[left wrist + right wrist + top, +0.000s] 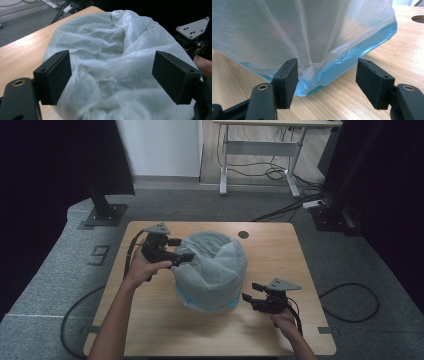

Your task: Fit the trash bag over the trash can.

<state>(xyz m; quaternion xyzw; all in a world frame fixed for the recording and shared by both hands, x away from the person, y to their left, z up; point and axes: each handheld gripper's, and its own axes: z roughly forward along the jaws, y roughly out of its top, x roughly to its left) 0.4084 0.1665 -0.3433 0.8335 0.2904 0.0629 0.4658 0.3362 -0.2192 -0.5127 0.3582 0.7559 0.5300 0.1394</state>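
Progress is judged slight: a white plastic bag [212, 270] over a blue-edged thing sits mid-table [150, 330], ungripped, with the left gripper [186, 256] spread at its upper left and the right gripper [248, 297] spread near its bottom right.

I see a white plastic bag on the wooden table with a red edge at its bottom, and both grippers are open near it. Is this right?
Not quite: the edge at the bottom of the plastic bag is blue, not red, as the right gripper view shows. The rest holds: it sits on the wooden table, and the left gripper and right gripper are open near it.
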